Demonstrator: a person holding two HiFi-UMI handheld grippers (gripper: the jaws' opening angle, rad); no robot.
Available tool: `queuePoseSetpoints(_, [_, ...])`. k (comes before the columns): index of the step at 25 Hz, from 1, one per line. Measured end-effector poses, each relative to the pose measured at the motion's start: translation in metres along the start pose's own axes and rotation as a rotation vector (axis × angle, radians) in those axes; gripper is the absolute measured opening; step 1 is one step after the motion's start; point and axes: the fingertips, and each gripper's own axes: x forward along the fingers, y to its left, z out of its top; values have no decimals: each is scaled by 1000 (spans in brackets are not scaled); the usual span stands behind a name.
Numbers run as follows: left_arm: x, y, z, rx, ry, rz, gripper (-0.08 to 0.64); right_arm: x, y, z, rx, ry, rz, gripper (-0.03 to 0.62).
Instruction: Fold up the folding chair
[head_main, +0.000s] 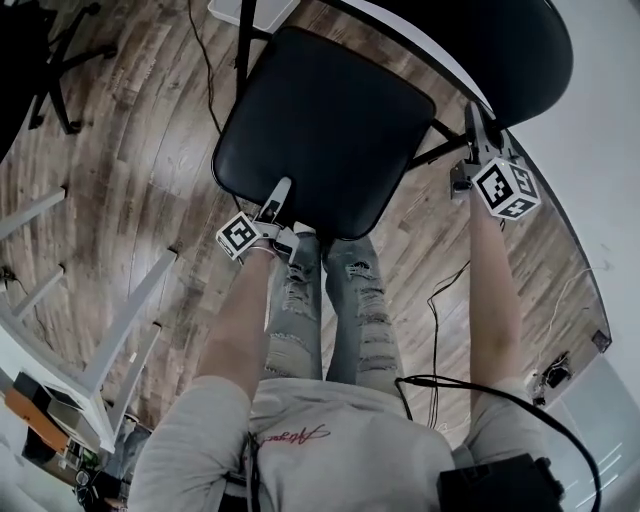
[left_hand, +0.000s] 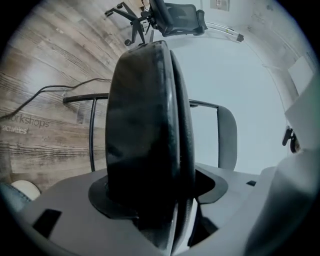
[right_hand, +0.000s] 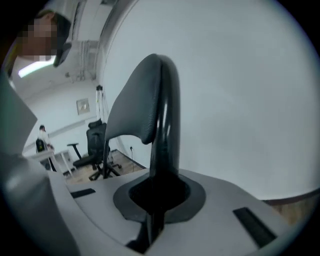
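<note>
Folding chair (head_main: 330, 150) stands open on the wood floor (head_main: 130, 150), just ahead of the person's legs (head_main: 340, 300). Its black padded seat (head_main: 320, 110) is level, and the backrest (head_main: 500, 40) rises at the far side, up and to the right in the head view. My left tongs (head_main: 282, 190) stand wide around the seat's near edge, which fills the gap between the jaws in the left gripper view; I read that as a grip on the cushion, pads pressed on its two faces. My right tongs (head_main: 472, 115) are closed almost fully on the thin black frame tube (right_hand: 162, 145) at the backrest's side, with the pad's edge just beside them. The relation that counts: the seat runs away from the left tongs toward the backrest, and its pivot, I judge, lies crosswise between my two hands. The left hand is nearer the free edge, so by my judgement the coming move is for it to swing that edge up toward the backrest — while the right holds the frame steady.
</note>
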Motion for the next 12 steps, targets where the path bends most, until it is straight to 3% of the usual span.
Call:
queuePoseSetpoints(2, [4,-11,1,0,8,-23,334,0,-2,9,53,-41,22,17])
queuePoseSetpoints(5, [10,-32,0,-19,11,-34,312,2,-6,20,50,-54,-3,15])
queuePoseSetpoints(9, [15,-59,2,-9,32,44,287,4,-7,40,31,-58,9,15])
queuePoseSetpoints(12, [30,-103,2,-4,71,70,258,4,-4,55,-19,-32,39,15])
